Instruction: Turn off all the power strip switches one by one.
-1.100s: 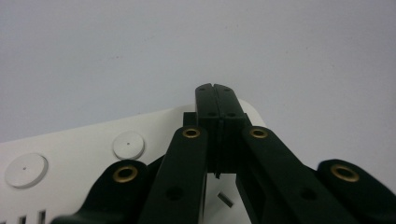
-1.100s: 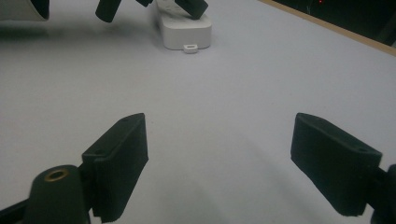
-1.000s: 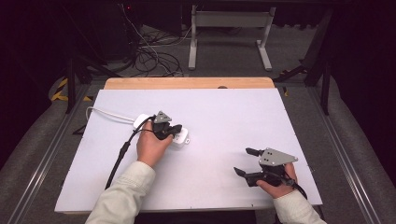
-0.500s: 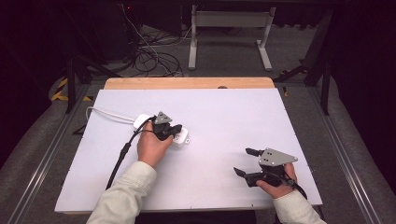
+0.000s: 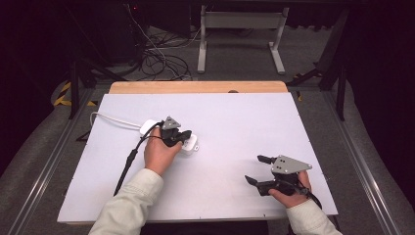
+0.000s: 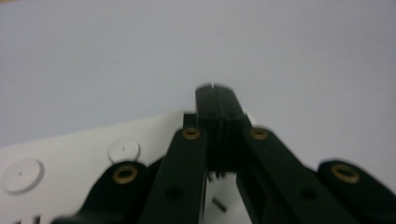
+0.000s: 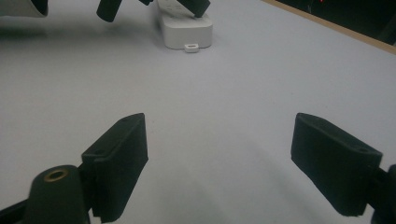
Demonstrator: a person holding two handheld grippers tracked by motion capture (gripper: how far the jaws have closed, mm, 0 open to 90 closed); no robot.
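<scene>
Nothing has moved since before. Left tool (image 5: 183, 135) sits pressed shut on top of the white power strip (image 5: 189, 146), mid tabletop (image 5: 235, 122). Right tool (image 5: 257, 170), well apart from the strip, gapes wide, holding nothing.

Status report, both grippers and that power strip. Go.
Left gripper shut, jaws pressed together on top of the white power strip. Right gripper open, empty, low over bare table. Strip's white cord trails left; nothing in the way.
</scene>
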